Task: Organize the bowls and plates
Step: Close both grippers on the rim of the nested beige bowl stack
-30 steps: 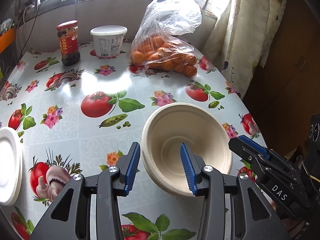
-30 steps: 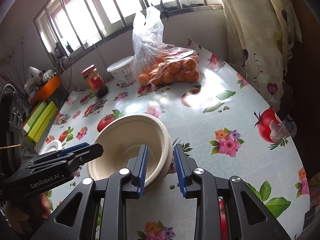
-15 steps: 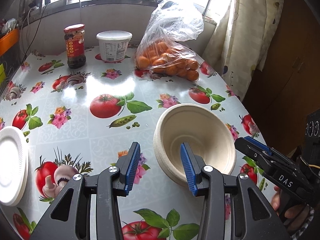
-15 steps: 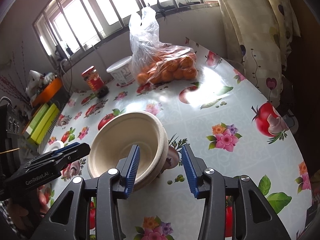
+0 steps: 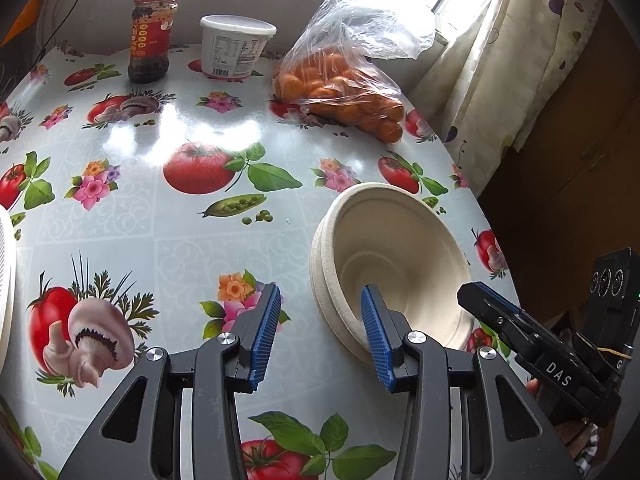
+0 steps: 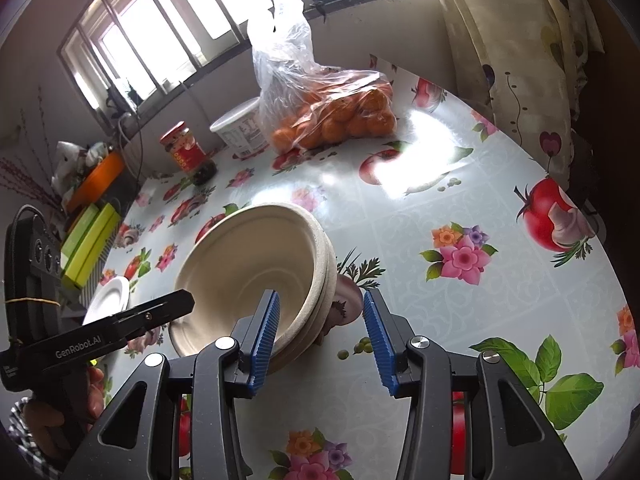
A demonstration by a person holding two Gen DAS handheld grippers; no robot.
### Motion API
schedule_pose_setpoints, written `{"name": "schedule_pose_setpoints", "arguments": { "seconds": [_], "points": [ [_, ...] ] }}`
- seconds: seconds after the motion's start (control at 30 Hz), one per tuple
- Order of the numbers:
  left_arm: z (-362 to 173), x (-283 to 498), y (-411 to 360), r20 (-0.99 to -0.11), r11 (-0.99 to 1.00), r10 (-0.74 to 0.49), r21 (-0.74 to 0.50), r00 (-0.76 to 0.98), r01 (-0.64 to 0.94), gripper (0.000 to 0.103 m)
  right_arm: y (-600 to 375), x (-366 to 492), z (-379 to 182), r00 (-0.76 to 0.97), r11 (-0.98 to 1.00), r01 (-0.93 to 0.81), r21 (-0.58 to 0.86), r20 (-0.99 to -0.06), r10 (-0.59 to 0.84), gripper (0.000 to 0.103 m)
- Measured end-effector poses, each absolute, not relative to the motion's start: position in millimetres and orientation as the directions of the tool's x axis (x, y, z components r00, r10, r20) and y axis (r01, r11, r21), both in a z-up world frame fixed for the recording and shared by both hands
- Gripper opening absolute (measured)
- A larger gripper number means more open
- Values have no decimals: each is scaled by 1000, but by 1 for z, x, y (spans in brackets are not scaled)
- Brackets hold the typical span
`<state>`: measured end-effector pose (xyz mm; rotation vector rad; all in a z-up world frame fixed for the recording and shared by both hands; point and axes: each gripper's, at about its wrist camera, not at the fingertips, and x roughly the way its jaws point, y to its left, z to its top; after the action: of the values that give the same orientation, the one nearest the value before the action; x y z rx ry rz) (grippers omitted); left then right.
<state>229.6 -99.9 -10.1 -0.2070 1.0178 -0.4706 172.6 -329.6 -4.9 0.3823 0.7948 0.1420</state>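
A stack of beige paper bowls (image 5: 394,264) rests on the fruit-print tablecloth near the table's right edge; it also shows in the right wrist view (image 6: 256,272). My left gripper (image 5: 318,336) is open and empty, with the bowls' near-left rim between its fingers. My right gripper (image 6: 320,334) is open and empty, straddling the bowls' right rim without gripping. White plates (image 5: 6,288) lie at the far left edge; they also show in the right wrist view (image 6: 109,297).
At the back stand a red-lidded jar (image 5: 151,38), a white tub (image 5: 235,46) and a plastic bag of oranges (image 5: 344,80). A curtain (image 5: 500,64) hangs past the right table edge. Green boxes (image 6: 90,240) lie at the far left.
My right gripper opened and let go of the bowl stack's rim. Both grippers drew back slightly; the bowls now rest on the table.
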Motion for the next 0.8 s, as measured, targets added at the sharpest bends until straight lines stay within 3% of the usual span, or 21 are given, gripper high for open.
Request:
{"name": "schedule_pose_setpoints", "arguments": {
  "seconds": [0.63,0.8],
  "points": [
    [-17,233,-107,-764,866,-499,-419,410,273,43,-326,177,-9,677,909,-6,416,-667,309,43],
    [-18,233,-107,-766,867,-496,-419,409,269,43,-324,176,-9,678,911,-8,412,-668,308,33]
  ]
}}
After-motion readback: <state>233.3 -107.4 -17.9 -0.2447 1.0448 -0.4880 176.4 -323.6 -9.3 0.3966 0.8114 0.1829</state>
